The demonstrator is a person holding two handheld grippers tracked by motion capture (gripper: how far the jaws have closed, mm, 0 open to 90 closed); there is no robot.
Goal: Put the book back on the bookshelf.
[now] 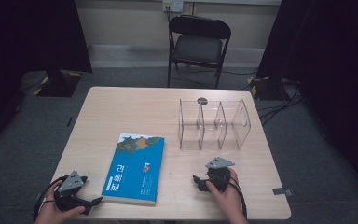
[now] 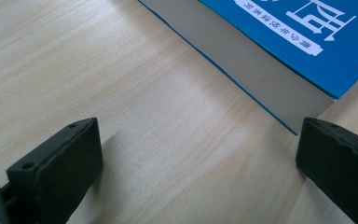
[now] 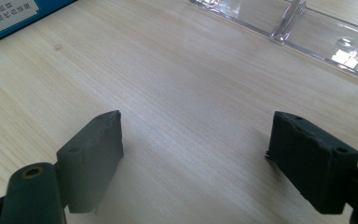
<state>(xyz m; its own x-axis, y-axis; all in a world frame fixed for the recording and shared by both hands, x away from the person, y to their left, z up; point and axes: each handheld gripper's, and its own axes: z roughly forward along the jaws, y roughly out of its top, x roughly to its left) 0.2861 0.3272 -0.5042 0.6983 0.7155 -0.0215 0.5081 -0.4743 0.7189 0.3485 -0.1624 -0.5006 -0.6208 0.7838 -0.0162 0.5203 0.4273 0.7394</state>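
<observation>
The left hand (image 1: 51, 211) is resting at the near left corner of the table (image 1: 121, 107), holding the left gripper (image 1: 93, 201) low and pointing it toward the book (image 1: 135, 169). Its jaws are standing wide apart with nothing between them; one jaw tip is sitting just beside the book's near corner. The right hand (image 1: 226, 193) is lying near the table's front edge, aiming the right gripper (image 1: 196, 182) toward the book. Its jaws are likewise spread and gripping nothing, over bare wood. The book is lying flat between both grippers, in front and to the left of the clear acrylic organizer (image 1: 214, 123).
</observation>
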